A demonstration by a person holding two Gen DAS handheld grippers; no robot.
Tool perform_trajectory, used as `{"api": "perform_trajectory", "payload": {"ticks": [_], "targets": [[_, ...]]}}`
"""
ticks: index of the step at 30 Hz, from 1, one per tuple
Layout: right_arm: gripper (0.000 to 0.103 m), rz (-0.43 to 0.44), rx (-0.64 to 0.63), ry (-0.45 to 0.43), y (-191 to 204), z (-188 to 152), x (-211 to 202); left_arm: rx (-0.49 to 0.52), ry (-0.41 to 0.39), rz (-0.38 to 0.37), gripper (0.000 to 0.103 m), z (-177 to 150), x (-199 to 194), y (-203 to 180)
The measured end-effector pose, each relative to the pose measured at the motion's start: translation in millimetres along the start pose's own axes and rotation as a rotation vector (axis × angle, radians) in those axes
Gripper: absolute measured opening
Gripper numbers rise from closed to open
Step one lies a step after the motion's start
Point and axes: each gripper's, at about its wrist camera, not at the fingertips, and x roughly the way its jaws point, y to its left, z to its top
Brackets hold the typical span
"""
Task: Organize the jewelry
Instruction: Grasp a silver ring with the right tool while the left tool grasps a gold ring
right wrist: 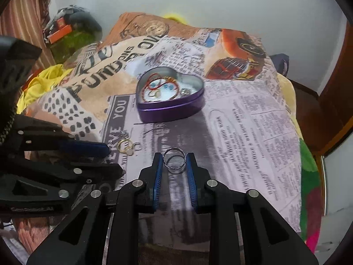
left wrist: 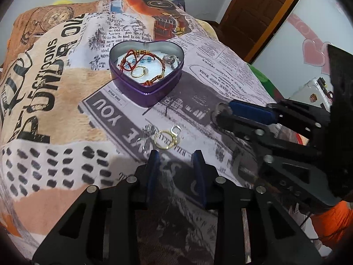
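Observation:
A purple heart-shaped tin (left wrist: 154, 88) (right wrist: 169, 108) stands on the printed blanket and holds red cord bracelets (left wrist: 141, 60), blue beads and a gold ring. A gold ring (left wrist: 165, 139) (right wrist: 122, 145) lies on the blanket with small silver pieces (left wrist: 175, 130) beside it. My left gripper (left wrist: 176, 161) is open and empty just short of that gold ring. My right gripper (right wrist: 174, 161) is shut on a wide silver ring (right wrist: 174, 159), held above the blanket. In the left wrist view, the right gripper (left wrist: 218, 116) reaches in from the right.
The blanket (left wrist: 55, 88) covers a raised surface that drops off at the right edge (right wrist: 295, 154). A wooden door (left wrist: 260, 11) stands at the back right. Yellow cloth (right wrist: 39, 81) and clutter lie at the left. A white wall is behind.

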Motion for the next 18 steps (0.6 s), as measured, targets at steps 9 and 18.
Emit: {"api": "perform_trajectory", "payload": {"ticks": [9, 18], "targets": [[0.019, 0.002, 0.025, -0.018, -10.4, -2.1, -7.5, 0.013, -0.028, 0.07, 0.03, 8.5, 10.2, -0.3], [0.019, 0.004, 0.031, -0.037, -9.2, -0.7, -16.1, 0.031, -0.045, 0.112, 0.025, 5.4, 5.8, -3.5]]}}
